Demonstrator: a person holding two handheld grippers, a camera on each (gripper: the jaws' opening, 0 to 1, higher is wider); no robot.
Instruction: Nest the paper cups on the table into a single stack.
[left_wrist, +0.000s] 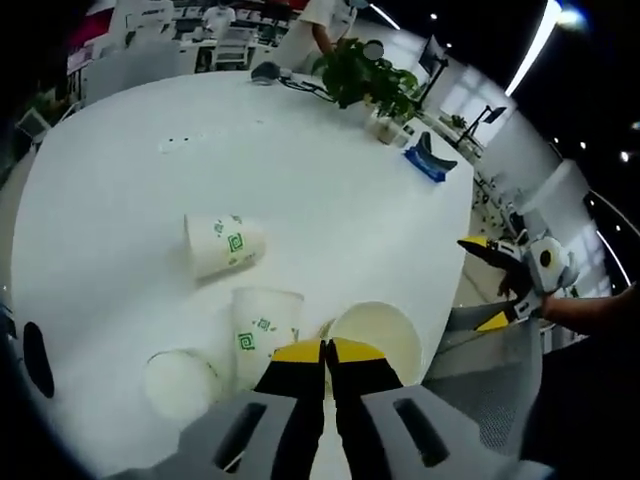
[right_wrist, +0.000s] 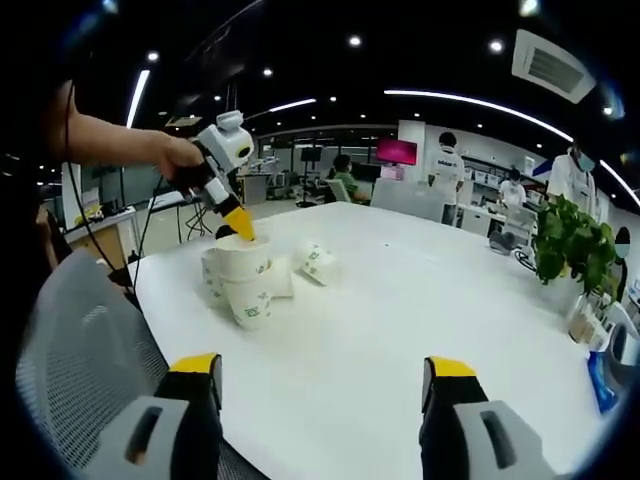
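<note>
Left gripper (left_wrist: 324, 350): its yellow-tipped fingers are pressed together on the rim of an open-mouthed paper cup (left_wrist: 378, 338); from the right gripper view the same gripper (right_wrist: 240, 226) sits at the top of the cup cluster, held by a person's hand (right_wrist: 178, 158).
Held cup: tilted, mouth open toward the camera in the left gripper view, at the near edge of the counter (left_wrist: 330, 190); in the right gripper view it is the top cup (right_wrist: 242, 259) of the group.
Other cups: one with a green print (left_wrist: 262, 328) stands just left of the held cup; one lies on its side (left_wrist: 222, 243) farther in on the counter; another (left_wrist: 180, 382) sits at the near left, its base toward the camera.
Cup group, right gripper view: clustered near the counter's far left corner, with one cup on its side (right_wrist: 316, 260) just beside the rest.
Right gripper (right_wrist: 318, 390): fingers spread wide, holding nothing, above the near edge of the counter, well apart from the cups.
Surroundings: a potted plant (left_wrist: 362, 76) and a blue object (left_wrist: 428, 160) at the far side of the counter; a grey mesh chair (right_wrist: 70, 350) by its edge.
</note>
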